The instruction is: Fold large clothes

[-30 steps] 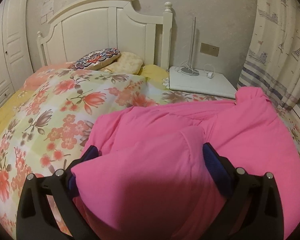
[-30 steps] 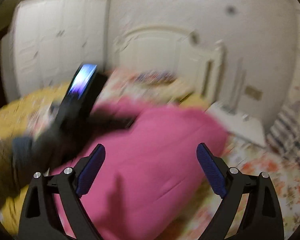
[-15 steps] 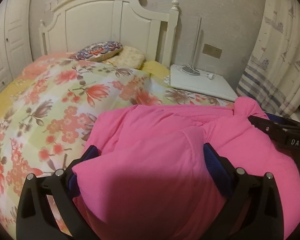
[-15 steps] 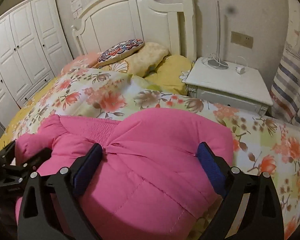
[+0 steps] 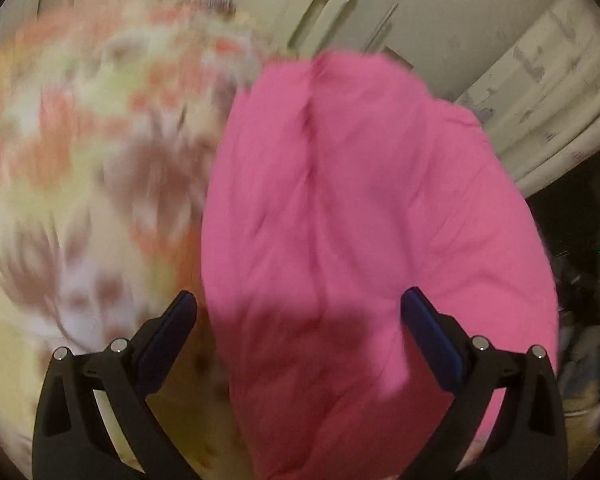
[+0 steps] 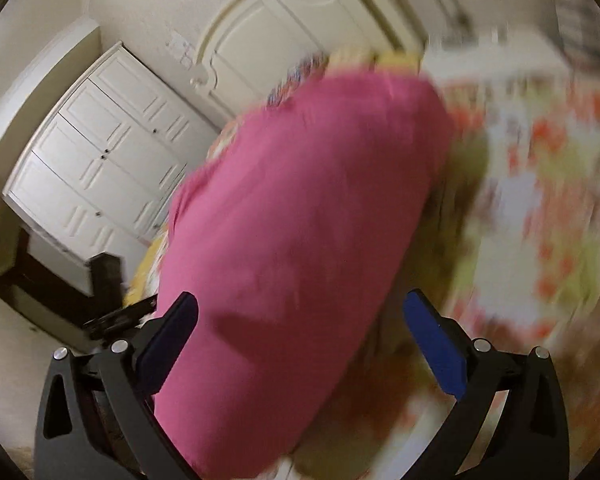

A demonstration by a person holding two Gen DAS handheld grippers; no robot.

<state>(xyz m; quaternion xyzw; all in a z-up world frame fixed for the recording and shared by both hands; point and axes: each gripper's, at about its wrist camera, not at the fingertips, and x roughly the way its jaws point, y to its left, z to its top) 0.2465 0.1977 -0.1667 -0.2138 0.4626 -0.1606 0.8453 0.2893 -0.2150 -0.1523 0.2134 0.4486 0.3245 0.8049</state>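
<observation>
My 2 tools, left [image 5: 298, 316] and right [image 6: 300, 316], both gape apart, and the pink garment [image 5: 364, 220] bulges straight ahead between each pair of fingers, lengthwise away over the bed [image 5: 84, 152].

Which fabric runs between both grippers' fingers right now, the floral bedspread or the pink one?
The pink padded garment: plain pink, it fills the gap of the left gripper and right gripper. The floral bedspread lies blurred beside it.

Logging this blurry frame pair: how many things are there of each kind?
Pink garment: 1
Floral bedspread: 1
White wardrobe: 1
Grippers: 2, left gripper, right gripper
Total: 5
</observation>
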